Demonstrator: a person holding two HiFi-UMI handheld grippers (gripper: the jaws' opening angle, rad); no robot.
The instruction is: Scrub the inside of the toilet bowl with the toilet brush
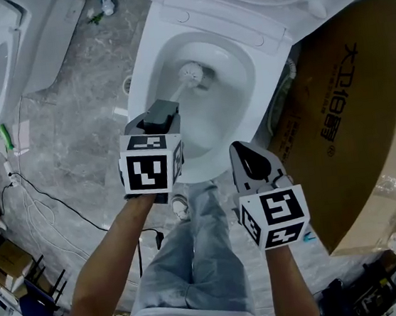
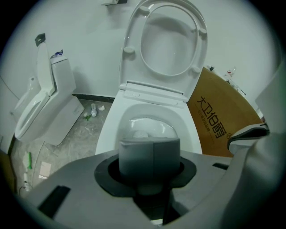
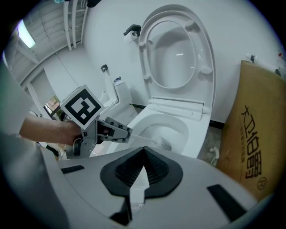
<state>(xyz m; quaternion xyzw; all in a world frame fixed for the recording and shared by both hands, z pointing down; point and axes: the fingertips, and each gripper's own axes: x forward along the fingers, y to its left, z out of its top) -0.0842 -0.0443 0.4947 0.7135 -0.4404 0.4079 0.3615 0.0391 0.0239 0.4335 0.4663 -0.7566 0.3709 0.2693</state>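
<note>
The white toilet bowl (image 1: 150,59) stands open in front of me, its seat and lid (image 2: 167,40) raised. My left gripper (image 1: 163,112) is shut on the grey handle (image 2: 149,156) of the toilet brush. The thin white shaft (image 3: 140,140) slants down into the bowl, and the round white brush head (image 1: 191,74) lies against the inner wall near the back. In the right gripper view the left gripper (image 3: 119,132) shows over the rim. My right gripper (image 1: 243,149) hovers at the bowl's front right edge, shut, holding nothing.
A big brown cardboard box (image 1: 353,135) leans close against the toilet's right side. A second toilet (image 1: 1,70) lies at the left on the grey floor, with cables (image 1: 39,202) and small litter (image 1: 103,1) around. The person's jeans-clad legs (image 1: 196,261) are below the bowl.
</note>
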